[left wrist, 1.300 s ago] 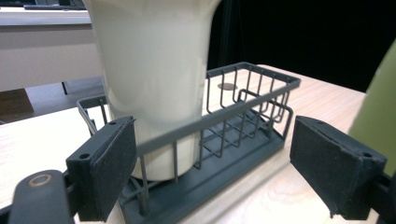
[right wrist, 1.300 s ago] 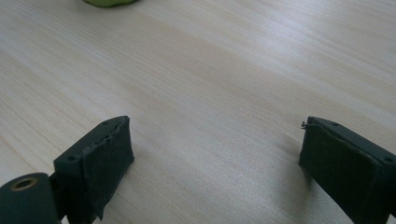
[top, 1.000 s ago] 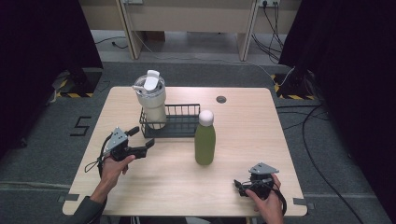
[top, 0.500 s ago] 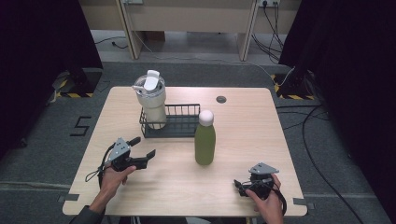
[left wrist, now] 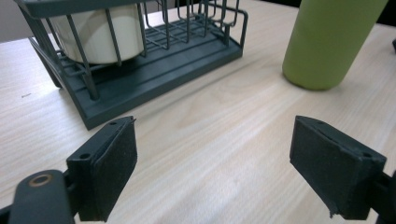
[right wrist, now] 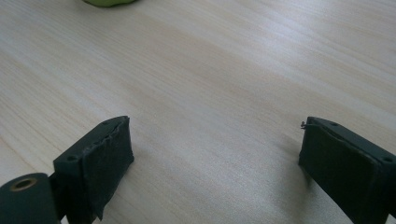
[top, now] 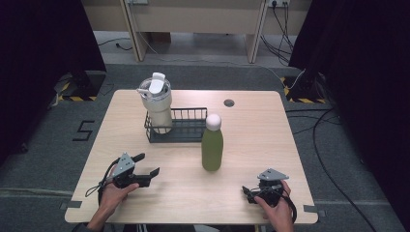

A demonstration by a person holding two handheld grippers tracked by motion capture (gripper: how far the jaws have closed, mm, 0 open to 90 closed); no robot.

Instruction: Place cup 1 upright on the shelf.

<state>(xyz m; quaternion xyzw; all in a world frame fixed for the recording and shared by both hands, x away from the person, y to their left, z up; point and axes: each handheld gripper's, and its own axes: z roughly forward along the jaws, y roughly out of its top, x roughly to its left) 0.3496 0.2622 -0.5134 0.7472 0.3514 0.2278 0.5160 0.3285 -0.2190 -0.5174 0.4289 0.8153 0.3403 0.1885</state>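
On the wooden counter (top: 270,135) a green bottle (top: 212,147) with a white cap stands upright near the middle, just in front of the right end of a dark wire rack (top: 186,126). At the left end of that rack sits a cream tumbler (top: 157,104) with a white flip lid, upright inside the wire walls. Near the front left of the counter, the left gripper (top: 147,170) is held in a hand (top: 112,193) low over the wood, its jaws spread wide with nothing between them and pointing to the right, toward the bottle but well apart from it. From the left gripper view, the two black pads frame bare wood, with the rack (left wrist: 154,70) ahead on the left, the tumbler's base (left wrist: 100,32) behind its wires, and the bottle's lower body (left wrist: 329,42) ahead on the right, standing clear of the rack. Toward the front right corner, the right gripper (top: 247,193) rests low in the other hand (top: 278,210), its jaws also wide and holding nothing. Its own view shows bare wood grain between the pads, and a sliver of the bottle's green base (right wrist: 109,2) at the top edge, well away from the jaws. A small dark round grommet (top: 229,103) sits in the counter behind the rack.
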